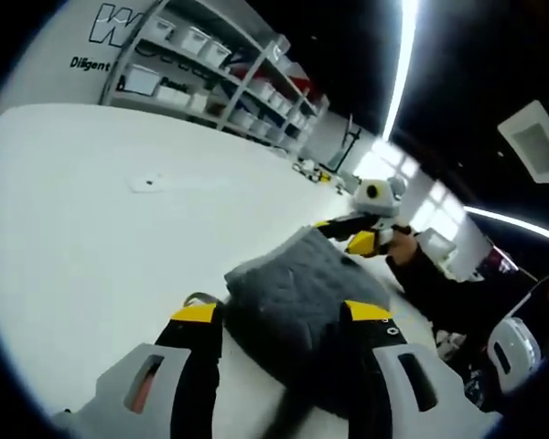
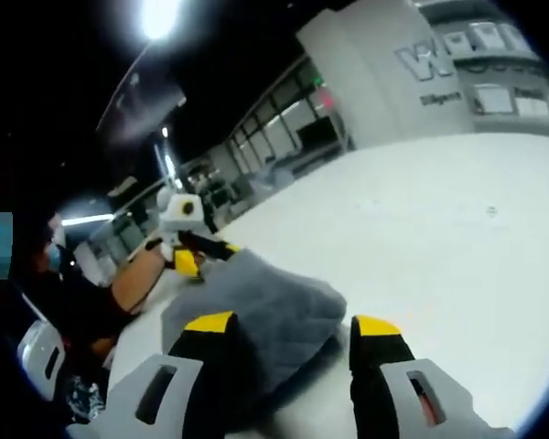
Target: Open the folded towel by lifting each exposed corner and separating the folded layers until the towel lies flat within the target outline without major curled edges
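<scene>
Our left hand-held gripper stands spread, its yellow-tipped jaws rising on either side of the near edge of the towel, and in the left gripper view we cannot tell whether either jaw touches the cloth. Our right hand-held gripper is spread too, its jaws straddling the opposite edge of the same grey quilted towel, pinching nothing that we can see. Each one shows up at the far side of the towel in the other's view (the right hand-held gripper beyond the cloth, the left hand-held gripper likewise), so we judge that the two face each other across it. The towel lies folded and bunched on the white surface, directly ahead of both and about equally near each. We cannot make out a long axis or any target outline. The coming move, we judge, turns on each jaw pair closing on the edge right in front of it and drawing apart.
</scene>
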Available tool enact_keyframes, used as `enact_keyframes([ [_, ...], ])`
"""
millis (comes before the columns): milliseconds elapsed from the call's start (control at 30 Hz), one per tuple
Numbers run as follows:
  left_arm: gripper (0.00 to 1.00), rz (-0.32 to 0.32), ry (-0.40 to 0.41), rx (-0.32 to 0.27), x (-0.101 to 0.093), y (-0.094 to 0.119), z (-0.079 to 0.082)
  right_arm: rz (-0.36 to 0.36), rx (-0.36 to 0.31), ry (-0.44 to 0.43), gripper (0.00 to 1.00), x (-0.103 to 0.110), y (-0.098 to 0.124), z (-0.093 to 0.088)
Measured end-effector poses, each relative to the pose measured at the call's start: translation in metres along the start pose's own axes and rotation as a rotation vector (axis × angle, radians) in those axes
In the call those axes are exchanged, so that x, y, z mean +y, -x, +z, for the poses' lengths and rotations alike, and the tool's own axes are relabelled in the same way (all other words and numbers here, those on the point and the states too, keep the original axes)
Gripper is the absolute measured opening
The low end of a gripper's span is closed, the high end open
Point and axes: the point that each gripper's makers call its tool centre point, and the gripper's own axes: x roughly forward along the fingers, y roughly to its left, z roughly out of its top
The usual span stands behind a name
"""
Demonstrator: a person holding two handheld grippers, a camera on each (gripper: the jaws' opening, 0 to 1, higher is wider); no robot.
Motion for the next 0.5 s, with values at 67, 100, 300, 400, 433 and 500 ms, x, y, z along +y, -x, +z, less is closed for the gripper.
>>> enact_keyframes([
  [67, 0.41, -0.001, 0.003, -0.004, -0.001, -0.002, -0.002, -0.004, 0.000, -0.006, 0.42, -0.001, -0.002, -0.001],
  [100, 0.38, -0.001, 0.005, -0.002, -0.001, -0.004, -0.003, 0.003, -0.001, -0.011, 0.37, 0.000, -0.002, -0.001],
  [300, 0.25, 0.020, -0.041, -0.013, 0.003, -0.005, 0.001, 0.020, -0.028, 0.001, 0.18, 0.010, -0.004, 0.003],
  [400, 0.22, 0.027, -0.037, -0.022, 0.005, -0.005, 0.003, 0.020, -0.020, -0.005, 0.17, 0.009, -0.007, -0.002],
  [433, 0.21, 0.028, -0.033, -0.022, 0.006, -0.005, 0.003, 0.019, -0.018, -0.004, 0.16, 0.009, -0.008, -0.004],
  [500, 0.16, 0.032, -0.032, -0.030, 0.007, -0.006, 0.003, 0.019, -0.019, -0.008, 0.12, 0.009, -0.009, -0.004],
])
